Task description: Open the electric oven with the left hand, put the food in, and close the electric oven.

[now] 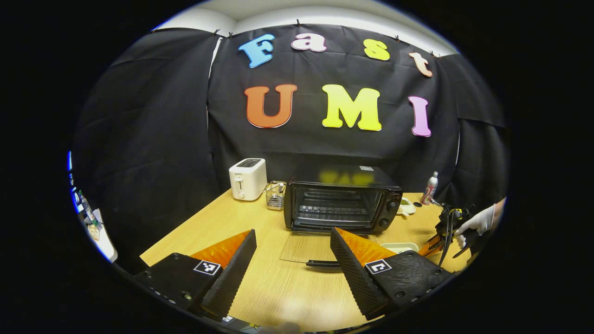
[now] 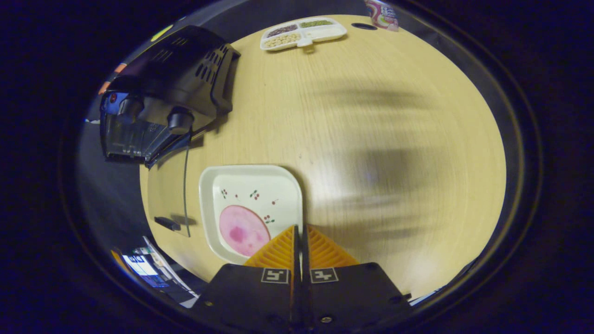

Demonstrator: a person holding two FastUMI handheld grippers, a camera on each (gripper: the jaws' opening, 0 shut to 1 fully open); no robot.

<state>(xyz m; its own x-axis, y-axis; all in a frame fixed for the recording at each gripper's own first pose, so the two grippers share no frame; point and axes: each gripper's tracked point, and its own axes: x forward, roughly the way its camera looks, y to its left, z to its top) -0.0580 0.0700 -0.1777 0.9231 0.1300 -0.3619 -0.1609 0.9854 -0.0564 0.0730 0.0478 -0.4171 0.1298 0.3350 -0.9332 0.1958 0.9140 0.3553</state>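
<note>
The black electric oven (image 1: 341,198) stands at the back of the table with its glass door (image 1: 304,246) folded down flat and the dark handle (image 1: 322,263) toward me. My left gripper (image 1: 293,232) hovers open in front of the door, holding nothing. A white square plate (image 2: 241,195) carries a pink slice of food (image 2: 241,229). My right gripper (image 2: 299,228) is shut on the plate's right rim. In the left gripper view a gloved hand (image 1: 478,221) holds that gripper (image 1: 434,243) beside the plate (image 1: 399,246), right of the oven. The oven (image 2: 176,79) lies left of the plate.
A white toaster (image 1: 248,178) and a small wire basket (image 1: 275,195) stand left of the oven. A divided snack tray (image 2: 301,32) and a can (image 1: 429,188) sit behind at the right. Table edges are close at the left and front.
</note>
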